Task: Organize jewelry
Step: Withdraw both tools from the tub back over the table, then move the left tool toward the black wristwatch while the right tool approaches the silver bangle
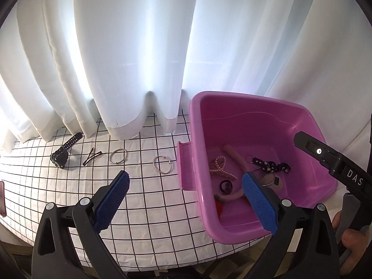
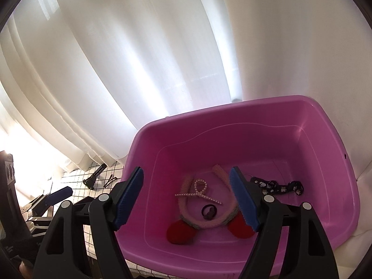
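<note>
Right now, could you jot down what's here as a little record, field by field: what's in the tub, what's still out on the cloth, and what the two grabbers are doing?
Container: pink tub on a checked cloth
In the tub: pearl bow clip, fuzzy pink headband with red pompoms, dark hair tie, black patterned strap
Still on the cloth: two silver bangles, hairpin, black watch
Left gripper: open, empty, above the tub's near rim
Right gripper: open, empty, over the tub
Backdrop: white curtain
</note>
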Demonstrator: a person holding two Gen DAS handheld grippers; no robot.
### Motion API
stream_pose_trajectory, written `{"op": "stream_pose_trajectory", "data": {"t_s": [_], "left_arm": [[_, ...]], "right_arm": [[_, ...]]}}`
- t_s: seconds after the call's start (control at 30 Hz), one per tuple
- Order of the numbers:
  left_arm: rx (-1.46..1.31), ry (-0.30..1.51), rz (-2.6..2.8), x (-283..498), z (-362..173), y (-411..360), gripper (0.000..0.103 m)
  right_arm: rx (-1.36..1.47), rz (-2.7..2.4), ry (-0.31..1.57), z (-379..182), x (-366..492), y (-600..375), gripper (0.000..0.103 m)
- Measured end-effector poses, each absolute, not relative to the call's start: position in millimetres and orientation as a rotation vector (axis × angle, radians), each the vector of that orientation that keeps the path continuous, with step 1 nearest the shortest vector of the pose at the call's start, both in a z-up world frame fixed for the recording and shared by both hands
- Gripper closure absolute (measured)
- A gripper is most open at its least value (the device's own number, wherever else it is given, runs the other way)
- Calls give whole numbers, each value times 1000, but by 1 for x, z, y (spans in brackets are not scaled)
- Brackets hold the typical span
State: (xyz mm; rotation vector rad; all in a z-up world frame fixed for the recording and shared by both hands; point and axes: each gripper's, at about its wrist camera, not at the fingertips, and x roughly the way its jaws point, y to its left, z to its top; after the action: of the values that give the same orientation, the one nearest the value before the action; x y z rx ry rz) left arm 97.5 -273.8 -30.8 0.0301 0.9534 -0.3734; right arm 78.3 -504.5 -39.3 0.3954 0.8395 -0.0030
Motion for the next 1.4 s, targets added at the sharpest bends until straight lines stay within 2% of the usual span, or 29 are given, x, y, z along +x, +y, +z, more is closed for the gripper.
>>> {"op": "stream_pose_trajectory", "data": {"t_s": [0.4, 0.9, 1.13, 1.4], "left_arm": [[-9, 925, -317, 131, -17, -167, 7], [-25, 922, -127, 151, -46, -2, 7], [-4, 953, -132, 163, -68, 36, 7], [-2, 998, -134, 180, -99, 52, 7]], "right_arm": [[380, -19, 796, -25, 78, -421, 30], [312, -18, 779, -25, 71, -314, 30], [296, -1, 789, -39, 75, -265, 30], [303, 16, 856, -81, 85, -230, 30]]}}
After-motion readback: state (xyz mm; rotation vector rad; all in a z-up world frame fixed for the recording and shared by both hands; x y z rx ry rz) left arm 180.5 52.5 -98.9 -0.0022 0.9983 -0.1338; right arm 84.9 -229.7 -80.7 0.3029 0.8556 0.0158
